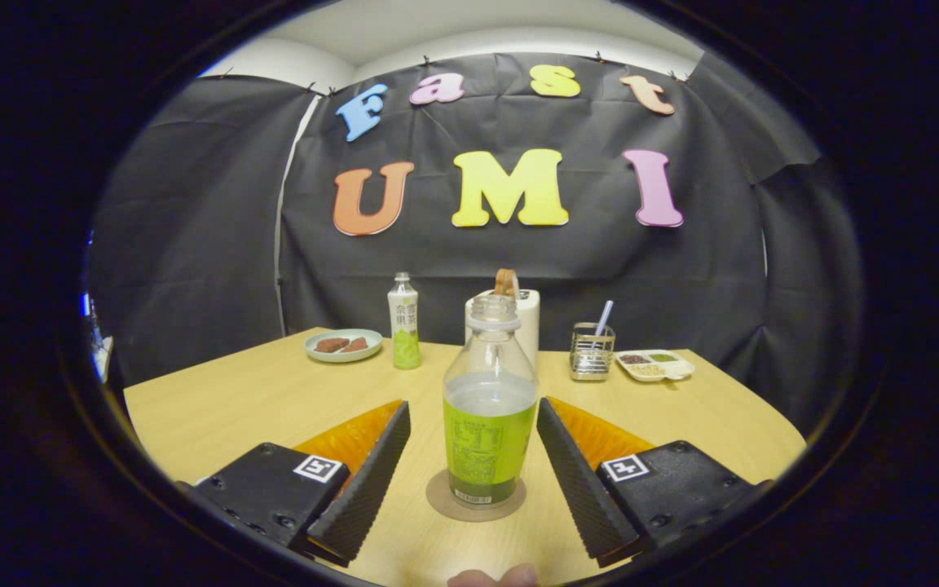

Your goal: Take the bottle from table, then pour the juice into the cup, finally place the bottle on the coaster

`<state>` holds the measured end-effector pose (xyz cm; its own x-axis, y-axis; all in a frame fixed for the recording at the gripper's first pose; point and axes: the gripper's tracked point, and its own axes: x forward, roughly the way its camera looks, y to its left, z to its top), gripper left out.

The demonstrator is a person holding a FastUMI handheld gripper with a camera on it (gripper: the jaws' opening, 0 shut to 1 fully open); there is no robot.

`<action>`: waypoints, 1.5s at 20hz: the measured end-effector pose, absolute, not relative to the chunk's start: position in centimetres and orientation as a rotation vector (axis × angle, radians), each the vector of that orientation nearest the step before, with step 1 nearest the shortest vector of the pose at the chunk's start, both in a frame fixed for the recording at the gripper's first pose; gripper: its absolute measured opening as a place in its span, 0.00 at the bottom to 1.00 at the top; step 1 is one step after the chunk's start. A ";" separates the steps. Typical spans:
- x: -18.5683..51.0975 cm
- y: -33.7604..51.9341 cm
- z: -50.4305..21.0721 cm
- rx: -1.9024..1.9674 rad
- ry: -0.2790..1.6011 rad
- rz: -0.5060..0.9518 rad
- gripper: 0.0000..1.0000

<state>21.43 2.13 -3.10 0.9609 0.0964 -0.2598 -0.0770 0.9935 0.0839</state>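
In the gripper view, the bottle [490, 408] is standing upright on the round coaster [445, 505], cap off, with its clear upper half empty and liquid showing at about the top of the green label. The gripper [473, 473] is sitting spread wide, one finger on each side of the bottle and both clear of it, so it is gripping nothing. Judged from this, the task is looking nearly or fully done: the bottle is resting on the coaster and the fingers are apart from it. Whether the juice has gone into the cup cannot be told, since no cup is plainly in sight; the white container [518, 322] directly behind the bottle may be something else, and the bottle is hiding most of it.

The counter [233, 399] is a pale wooden top, smooth and level. Beyond the bottle, a second, smaller bottle [404, 322] is standing beside a plate [344, 345] with brownish pieces on it. To the other side, a wire holder [591, 352] with a straw-like stick is standing next to a divided tray [655, 365]. Black cloth is hanging behind as the booth's wall, with a pale ceiling above.
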 end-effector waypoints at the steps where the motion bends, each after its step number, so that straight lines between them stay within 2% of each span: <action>1: 20.4 1.7 -2.5 0.075 0.261 0.066 1.00; 8: 10.9 1.1 0.4 0.049 0.193 -0.065 1.00; 14: 3.9 2.9 0.3 0.069 0.145 -0.074 1.00; 30: 0.7 5.8 -4.5 0.008 0.032 -0.075 1.00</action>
